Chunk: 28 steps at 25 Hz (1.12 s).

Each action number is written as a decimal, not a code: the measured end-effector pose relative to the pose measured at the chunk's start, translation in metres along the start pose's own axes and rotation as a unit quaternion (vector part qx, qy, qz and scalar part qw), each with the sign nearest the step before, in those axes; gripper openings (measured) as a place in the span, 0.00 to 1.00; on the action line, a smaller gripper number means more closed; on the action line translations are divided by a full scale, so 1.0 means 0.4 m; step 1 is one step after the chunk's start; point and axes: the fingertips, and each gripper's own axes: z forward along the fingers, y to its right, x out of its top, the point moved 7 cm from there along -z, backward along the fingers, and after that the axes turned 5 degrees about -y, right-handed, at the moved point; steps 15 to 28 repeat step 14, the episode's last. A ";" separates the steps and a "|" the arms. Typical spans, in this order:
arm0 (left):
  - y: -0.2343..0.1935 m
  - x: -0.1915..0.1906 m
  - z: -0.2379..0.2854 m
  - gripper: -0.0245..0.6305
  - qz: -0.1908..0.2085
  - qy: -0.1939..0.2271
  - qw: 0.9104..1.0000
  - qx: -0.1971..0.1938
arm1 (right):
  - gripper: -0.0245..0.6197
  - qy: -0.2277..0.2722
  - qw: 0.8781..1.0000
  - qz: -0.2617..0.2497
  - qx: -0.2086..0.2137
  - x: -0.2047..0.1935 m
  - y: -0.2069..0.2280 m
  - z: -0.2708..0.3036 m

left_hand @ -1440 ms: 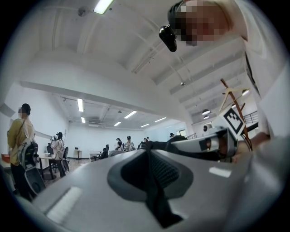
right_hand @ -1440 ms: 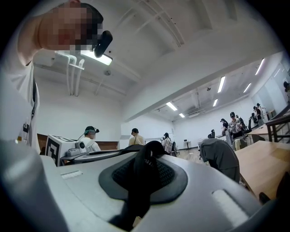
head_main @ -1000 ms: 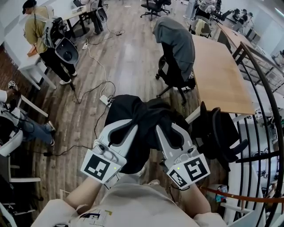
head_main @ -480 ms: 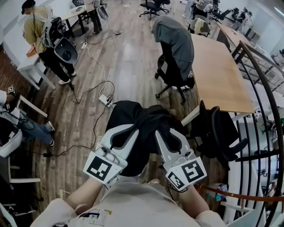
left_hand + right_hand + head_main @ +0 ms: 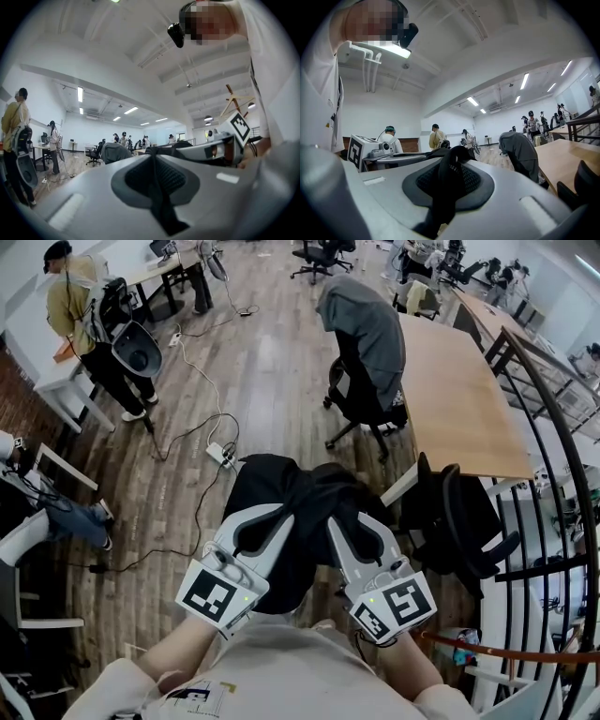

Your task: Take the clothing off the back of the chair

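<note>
Fingers of left gripper and right gripper pinch the soft, seemingly light black garment by its bunched upper edge.

Black clothing hangs crumpled, held up midair
</note>
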 end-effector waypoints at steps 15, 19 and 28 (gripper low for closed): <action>0.020 0.019 -0.012 0.07 -0.003 0.001 1.000 0.001 | 0.11 0.006 1.000 0.003 0.005 0.012 -0.008 -0.019; 0.020 0.019 -0.012 0.07 -0.003 0.001 1.000 0.001 | 0.11 0.006 1.000 0.003 0.005 0.012 -0.008 -0.019; 0.020 0.019 -0.012 0.07 -0.003 0.001 1.000 0.001 | 0.11 0.006 1.000 0.003 0.005 0.012 -0.008 -0.019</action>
